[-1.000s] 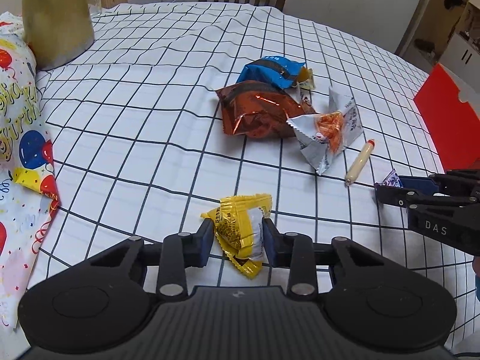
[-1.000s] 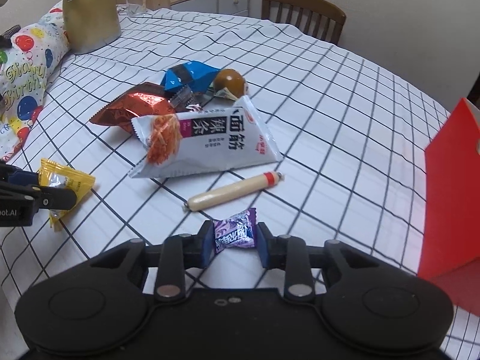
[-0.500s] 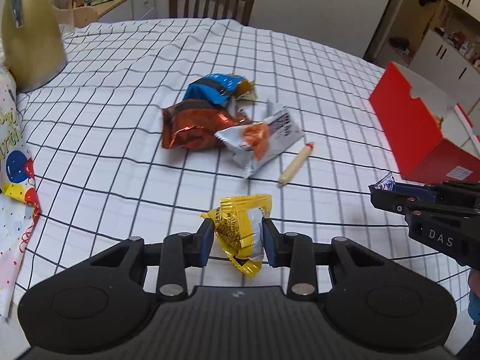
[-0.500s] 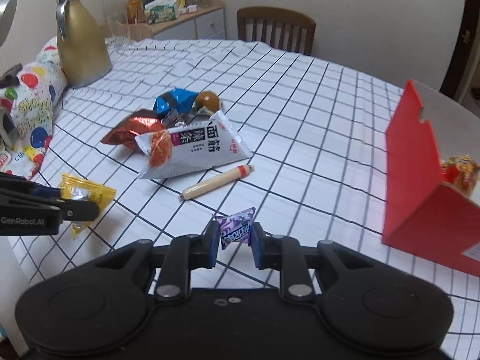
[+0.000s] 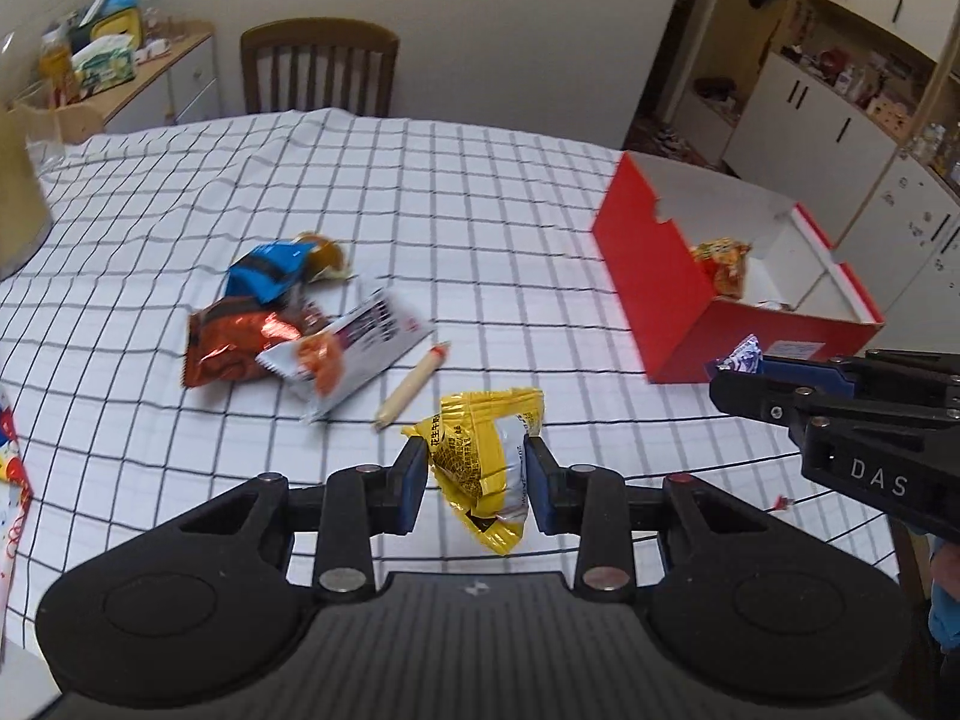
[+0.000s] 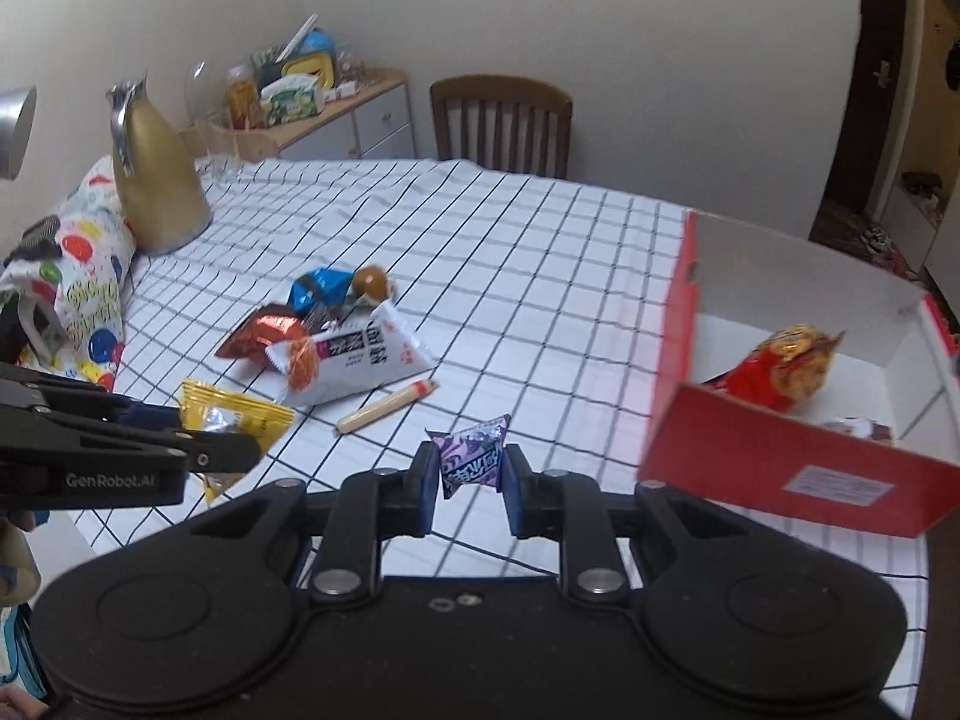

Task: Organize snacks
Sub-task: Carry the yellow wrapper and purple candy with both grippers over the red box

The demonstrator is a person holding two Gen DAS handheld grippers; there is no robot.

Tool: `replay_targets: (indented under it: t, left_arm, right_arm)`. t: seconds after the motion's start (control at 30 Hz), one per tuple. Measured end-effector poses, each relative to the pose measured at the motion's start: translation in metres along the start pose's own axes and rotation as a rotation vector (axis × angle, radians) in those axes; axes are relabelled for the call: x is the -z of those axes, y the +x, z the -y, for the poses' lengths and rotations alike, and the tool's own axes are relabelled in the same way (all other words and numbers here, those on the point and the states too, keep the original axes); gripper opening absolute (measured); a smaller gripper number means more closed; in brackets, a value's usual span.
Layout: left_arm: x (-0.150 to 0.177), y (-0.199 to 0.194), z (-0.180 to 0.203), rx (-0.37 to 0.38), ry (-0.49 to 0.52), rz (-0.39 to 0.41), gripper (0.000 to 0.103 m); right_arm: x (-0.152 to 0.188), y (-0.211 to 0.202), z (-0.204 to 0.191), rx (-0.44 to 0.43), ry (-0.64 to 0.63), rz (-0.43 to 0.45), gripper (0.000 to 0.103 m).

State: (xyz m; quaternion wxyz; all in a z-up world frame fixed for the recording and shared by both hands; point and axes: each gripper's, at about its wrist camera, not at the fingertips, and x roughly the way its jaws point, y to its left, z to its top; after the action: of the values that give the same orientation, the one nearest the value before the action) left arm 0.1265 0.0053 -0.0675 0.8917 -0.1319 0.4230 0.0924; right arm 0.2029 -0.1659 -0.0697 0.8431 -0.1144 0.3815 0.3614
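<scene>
Between the blue pads of the left tongs [image 5: 475, 483], low in the middle of the left wrist view, a yellow snack packet [image 5: 483, 468] is pinched and held above the counter [image 5: 456, 192]. The right tongs [image 6: 470, 474] pinch a small purple candy [image 6: 472, 450] by its middle, its twisted ends sticking out; in the left view that candy shows at the right edge, just in front of the red box [image 5: 654, 288].

Both loads look bound for the box, which sits open at the right of both views with a red-and-gold packet [image 6: 786, 366] already inside. To do it well, I would carry each piece over the near wall before letting go, one pair of tongs at a time, since the two are close and could knock together above the opening. The candy is small and could slip from its pinch; the yellow packet is limp and may catch on the rim.

Left of centre on the counter lie a blue packet [image 5: 270, 270], an orange foil packet [image 5: 234, 345], a white packet [image 5: 354, 354] and a sausage stick [image 5: 411, 384], well clear of the path. A wooden chair [image 6: 501, 123] stands beyond the counter.
</scene>
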Motion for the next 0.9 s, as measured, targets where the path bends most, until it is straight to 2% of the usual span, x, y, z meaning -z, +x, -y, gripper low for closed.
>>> replay_targets:
  t: [0.43,0.9]
  left_arm:
    - [-0.046,-0.001,0.079,0.062,0.109,0.060,0.034]
    - [-0.076,0.026,0.157,0.106,0.217,0.072,0.034]
  right_arm:
    - [-0.011,-0.048,0.056,0.048,0.054,0.071,0.020]
    - [-0.013,-0.065,0.126,0.115,0.097,0.089,0.020]
